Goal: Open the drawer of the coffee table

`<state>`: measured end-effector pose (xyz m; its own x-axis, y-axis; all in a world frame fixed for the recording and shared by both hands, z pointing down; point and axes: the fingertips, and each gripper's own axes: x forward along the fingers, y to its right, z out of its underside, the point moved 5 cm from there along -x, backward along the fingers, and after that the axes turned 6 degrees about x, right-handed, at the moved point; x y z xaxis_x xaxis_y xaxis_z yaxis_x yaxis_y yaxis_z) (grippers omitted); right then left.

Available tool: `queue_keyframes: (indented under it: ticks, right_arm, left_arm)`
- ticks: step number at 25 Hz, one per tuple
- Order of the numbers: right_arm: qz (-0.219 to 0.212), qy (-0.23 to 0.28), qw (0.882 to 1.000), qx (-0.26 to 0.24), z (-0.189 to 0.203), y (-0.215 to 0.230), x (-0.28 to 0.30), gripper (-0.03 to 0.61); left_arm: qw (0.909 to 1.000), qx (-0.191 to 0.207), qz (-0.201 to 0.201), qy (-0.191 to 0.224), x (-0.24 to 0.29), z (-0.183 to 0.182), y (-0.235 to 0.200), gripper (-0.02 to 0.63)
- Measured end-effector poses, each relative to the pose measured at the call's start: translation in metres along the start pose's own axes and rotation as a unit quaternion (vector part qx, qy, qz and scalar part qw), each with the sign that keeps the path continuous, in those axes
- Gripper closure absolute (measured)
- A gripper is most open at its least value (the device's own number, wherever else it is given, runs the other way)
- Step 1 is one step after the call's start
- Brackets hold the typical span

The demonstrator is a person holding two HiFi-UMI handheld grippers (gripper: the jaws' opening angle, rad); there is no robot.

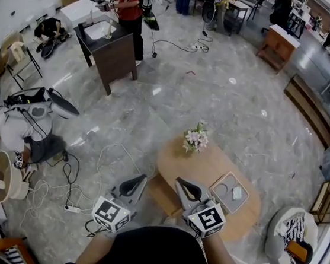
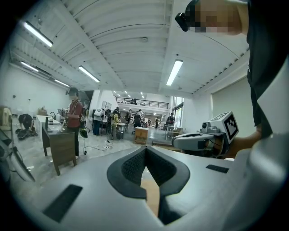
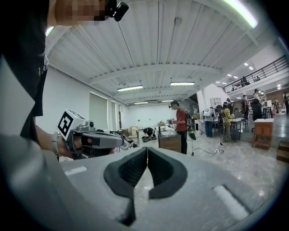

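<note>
i'm standing over the coffee table [image 1: 206, 163], so i judge this to be the approach, with the drawer not yet touched. my left gripper [image 1: 142, 179] and right gripper [image 1: 178, 182] are both clenched on nothing. the drawer likely sits under the near edge, but i can't pick out its handle. next i should lower a gripper, unclench it and find the pull.
</note>
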<state>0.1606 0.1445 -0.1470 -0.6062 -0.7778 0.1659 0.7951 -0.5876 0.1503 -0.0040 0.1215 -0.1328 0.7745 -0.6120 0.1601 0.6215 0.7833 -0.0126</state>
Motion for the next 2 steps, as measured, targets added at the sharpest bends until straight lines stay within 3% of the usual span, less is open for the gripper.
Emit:
queue_keyframes:
  ticks: [2]
  right_arm:
    - [0.0, -0.001, 1.0, 0.003, -0.0023, 0.0015, 0.0007, 0.58]
  left_arm:
    - [1.0, 0.0, 0.0, -0.001, 0.0015, -0.0008, -0.0003, 0.6]
